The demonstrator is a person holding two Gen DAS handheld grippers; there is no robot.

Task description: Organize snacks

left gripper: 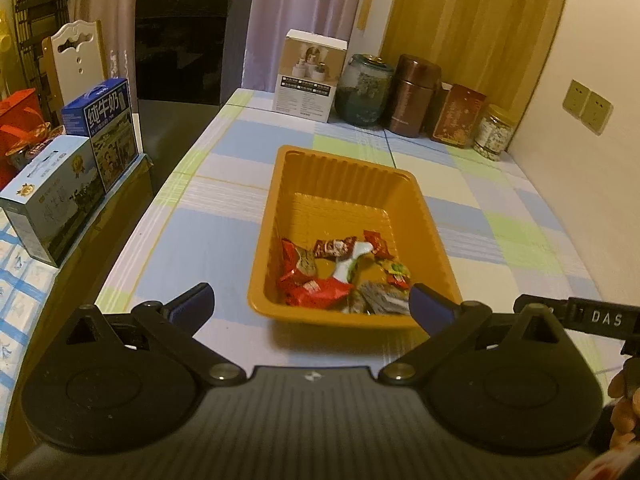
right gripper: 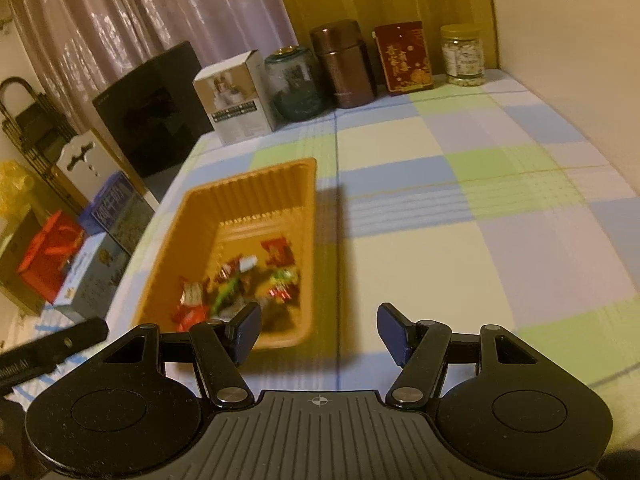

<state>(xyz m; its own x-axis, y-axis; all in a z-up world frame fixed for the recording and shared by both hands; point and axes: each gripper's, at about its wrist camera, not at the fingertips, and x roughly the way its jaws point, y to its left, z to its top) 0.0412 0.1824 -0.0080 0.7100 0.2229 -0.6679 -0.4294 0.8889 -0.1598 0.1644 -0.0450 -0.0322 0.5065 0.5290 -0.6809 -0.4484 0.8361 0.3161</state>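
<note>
- We hold our left claw (left gripper: 312, 304) spread as wide as it goes, with nothing between its pads; the orange tray (left gripper: 276, 208) lies straight ahead of it, its near rim just past the fingertips.
- Our right claw (right gripper: 318, 330) is released, about half spread and empty; from it the tray sits ahead and to the left, so the left hand looks nearer.
- The wrapped snacks (left gripper: 336, 276) are heaped in the tray's near end; the far end is bare.
- The tray's long axis runs away from us, roughly in line with the left claw.
- We judge the gathering done or nearly so: no loose snacks show on the worktop (right gripper: 440, 240).
- The worktop wears a pale checked cloth; a white box (left gripper: 308, 76), jars and tins line its far edge against a curtain and a wooden panel.
- Milk cartons (left gripper: 100, 132) stand on a side surface to the left.
</note>
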